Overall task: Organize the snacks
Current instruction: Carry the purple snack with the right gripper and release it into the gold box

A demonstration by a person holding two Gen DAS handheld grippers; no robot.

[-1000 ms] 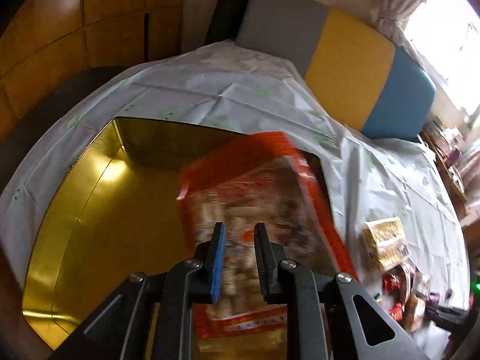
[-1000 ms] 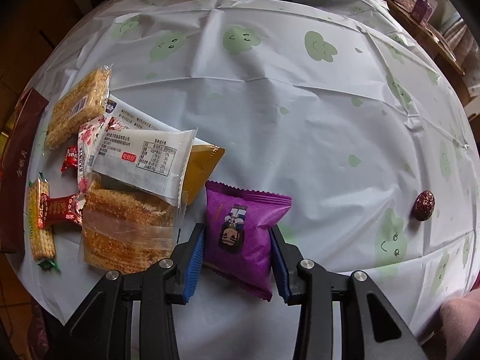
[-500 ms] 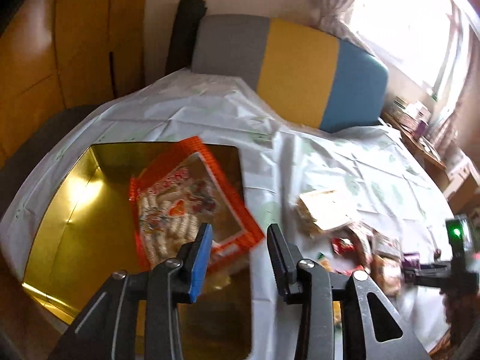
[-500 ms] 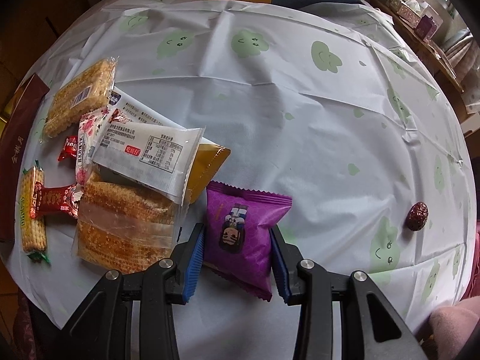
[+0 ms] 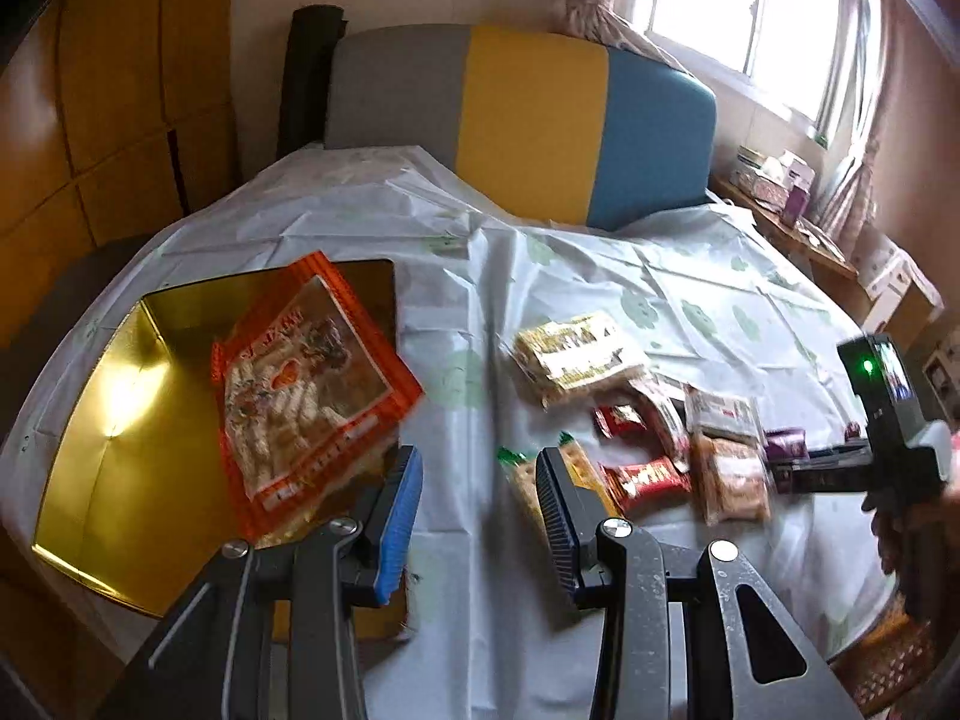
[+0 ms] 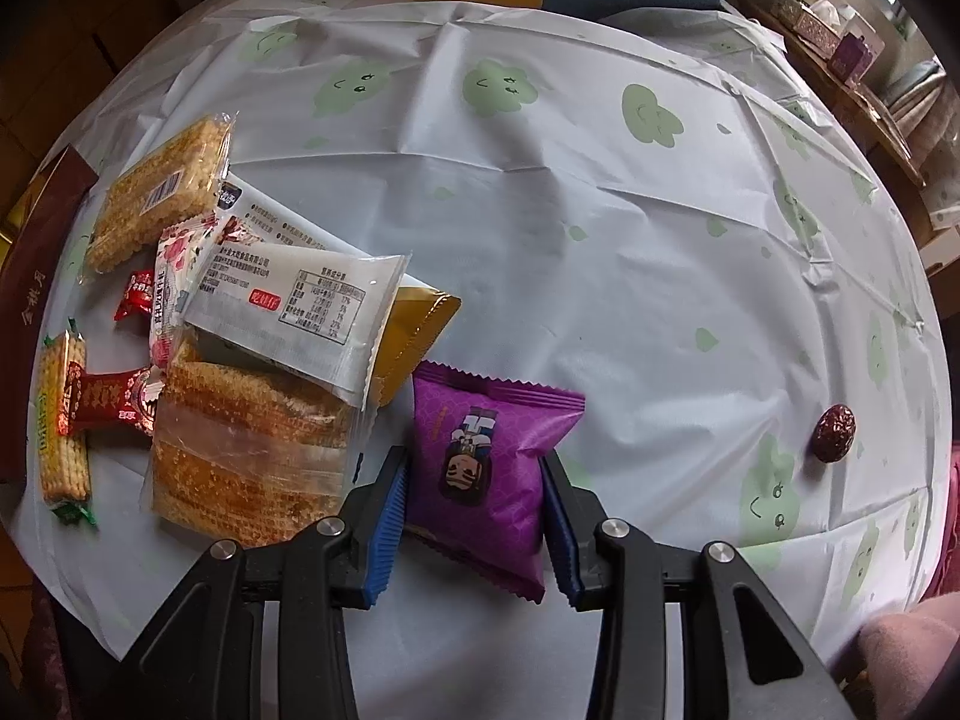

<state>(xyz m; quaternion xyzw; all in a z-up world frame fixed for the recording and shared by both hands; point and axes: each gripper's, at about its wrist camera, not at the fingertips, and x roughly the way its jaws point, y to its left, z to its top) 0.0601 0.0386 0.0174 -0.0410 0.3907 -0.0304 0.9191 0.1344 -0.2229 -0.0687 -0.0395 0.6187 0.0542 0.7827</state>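
Observation:
An orange snack bag (image 5: 300,384) lies tilted in the gold tin (image 5: 120,420) at the left of the table. My left gripper (image 5: 474,468) hangs open over the bare tablecloth just right of the tin, with nothing between its fingers. In the right wrist view my right gripper (image 6: 474,462) points steeply down and is shut on a purple packet (image 6: 486,456), one pad against each side. Left of it lies a snack pile: a white packet (image 6: 300,300), a clear-wrapped crispy bar (image 6: 252,450), a red candy (image 6: 111,399) and a green-trimmed cracker pack (image 6: 63,426).
A dark red date (image 6: 834,432) lies alone on the cloth at the right. A brown box lid (image 6: 36,312) sits at the table's left edge. A grey, yellow and blue seat back (image 5: 522,120) stands behind the round table. A shelf with boxes (image 5: 780,180) runs under the window.
My left gripper let go of the orange bag, which dropped into the gold tin, then opened and swung right towards the snack pile. The right gripper kept still on the purple packet.

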